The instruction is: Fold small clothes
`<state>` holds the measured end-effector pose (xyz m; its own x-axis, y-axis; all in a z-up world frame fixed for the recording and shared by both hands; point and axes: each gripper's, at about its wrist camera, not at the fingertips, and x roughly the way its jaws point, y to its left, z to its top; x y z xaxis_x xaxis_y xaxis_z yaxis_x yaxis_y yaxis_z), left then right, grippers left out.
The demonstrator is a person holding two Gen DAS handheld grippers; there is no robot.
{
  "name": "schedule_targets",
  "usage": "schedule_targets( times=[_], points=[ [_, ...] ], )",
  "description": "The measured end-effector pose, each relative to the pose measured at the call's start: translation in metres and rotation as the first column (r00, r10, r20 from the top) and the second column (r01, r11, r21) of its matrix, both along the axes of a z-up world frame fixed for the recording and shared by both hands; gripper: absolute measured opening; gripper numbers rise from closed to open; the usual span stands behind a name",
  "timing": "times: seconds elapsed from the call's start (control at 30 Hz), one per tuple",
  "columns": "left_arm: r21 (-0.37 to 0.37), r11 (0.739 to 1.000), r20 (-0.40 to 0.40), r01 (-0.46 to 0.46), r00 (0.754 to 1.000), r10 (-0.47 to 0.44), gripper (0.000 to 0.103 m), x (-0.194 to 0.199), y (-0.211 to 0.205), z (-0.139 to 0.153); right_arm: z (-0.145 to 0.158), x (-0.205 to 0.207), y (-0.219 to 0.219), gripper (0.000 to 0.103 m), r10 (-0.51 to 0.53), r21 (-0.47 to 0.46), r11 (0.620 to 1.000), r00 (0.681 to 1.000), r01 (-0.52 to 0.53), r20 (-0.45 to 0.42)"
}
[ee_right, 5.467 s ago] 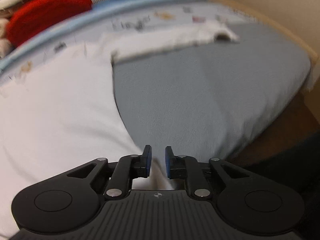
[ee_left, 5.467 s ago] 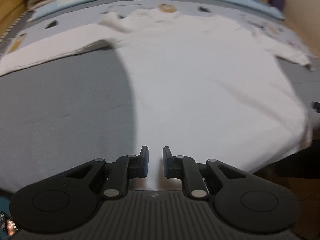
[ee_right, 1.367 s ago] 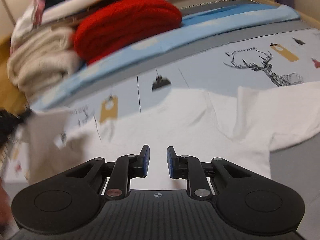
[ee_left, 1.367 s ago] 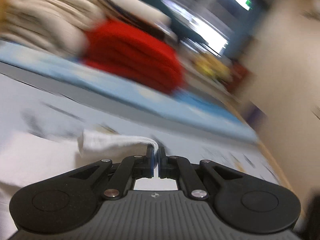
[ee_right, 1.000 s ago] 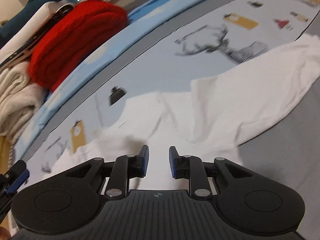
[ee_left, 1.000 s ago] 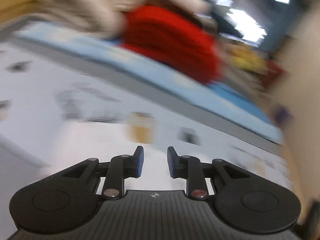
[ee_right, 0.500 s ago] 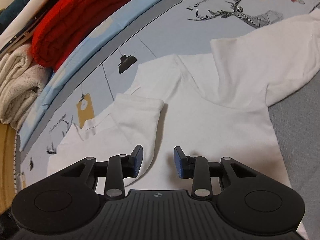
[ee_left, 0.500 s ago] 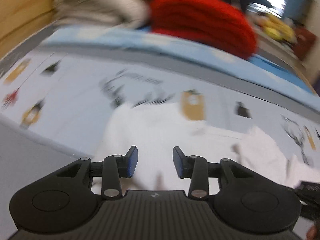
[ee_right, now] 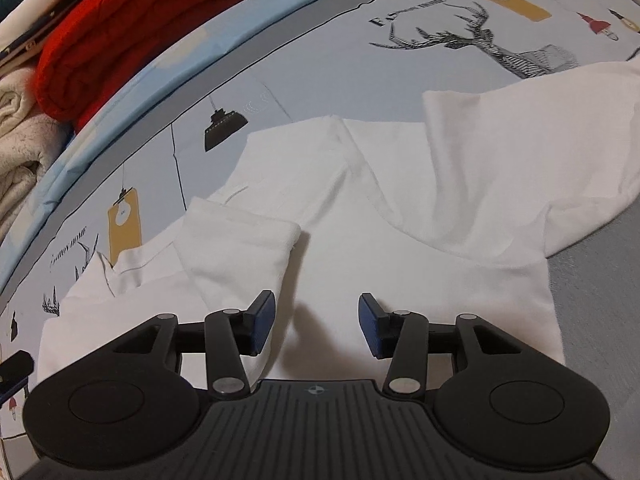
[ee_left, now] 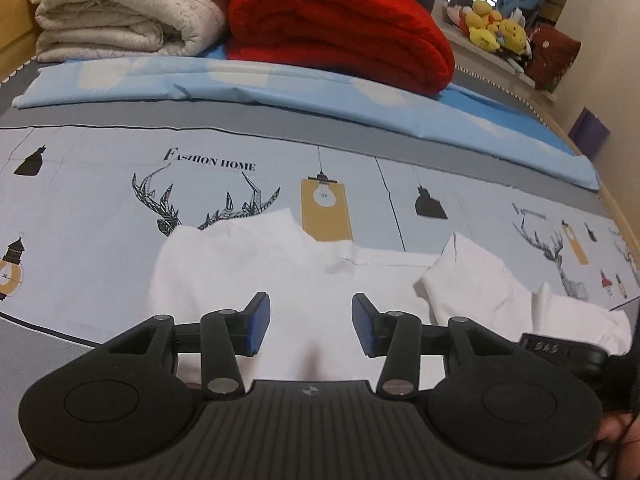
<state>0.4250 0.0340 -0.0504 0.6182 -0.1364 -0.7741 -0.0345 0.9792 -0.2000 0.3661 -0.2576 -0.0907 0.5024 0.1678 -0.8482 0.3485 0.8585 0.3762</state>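
The bed sheet (ee_left: 100, 200) carries the words "FASHION HOME" over a line-drawn deer (ee_left: 208, 208), with lamp and bulb-tag prints around it. A white shirt (ee_left: 280, 276) lies flat on the sheet, its left sleeve (ee_right: 236, 248) folded in over the body and its right sleeve (ee_right: 520, 152) spread out to the right. At the far edge of the bed a red blanket (ee_left: 340, 28) and a cream blanket (ee_left: 120, 12) sit on a folded blue sheet (ee_left: 280, 84), with yellow plush toys (ee_left: 492, 32) beyond. The left hand-held gripper (ee_left: 310, 320) and the right hand-held gripper (ee_right: 316, 324) hang over the shirt; the jaws of both have just been opening and stand apart with nothing between them.
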Motion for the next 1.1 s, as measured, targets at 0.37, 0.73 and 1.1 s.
schedule_targets(
  times=[0.37, 0.73, 1.1],
  points=[
    [0.016, 0.998, -0.005, -0.061, 0.998, 0.061, 0.054, -0.006, 0.020, 0.005, -0.001, 0.004, 0.013, 0.000, 0.095, 0.041, 0.994, 0.994, -0.097, 0.048],
    [0.037, 0.992, -0.023, -0.119, 0.992, 0.120, 0.054, -0.009, 0.035, 0.000, 0.031, -0.006, -0.016, 0.003, 0.057, 0.075, 0.995, 0.982, -0.072, 0.183],
    [-0.014, 0.985, -0.037, -0.170, 0.985, 0.170, 0.054, -0.004, 0.054, 0.001, -0.007, 0.007, -0.019, 0.043, -0.014, 0.178, 0.984, 1.000, 0.011, 0.012]
  ],
)
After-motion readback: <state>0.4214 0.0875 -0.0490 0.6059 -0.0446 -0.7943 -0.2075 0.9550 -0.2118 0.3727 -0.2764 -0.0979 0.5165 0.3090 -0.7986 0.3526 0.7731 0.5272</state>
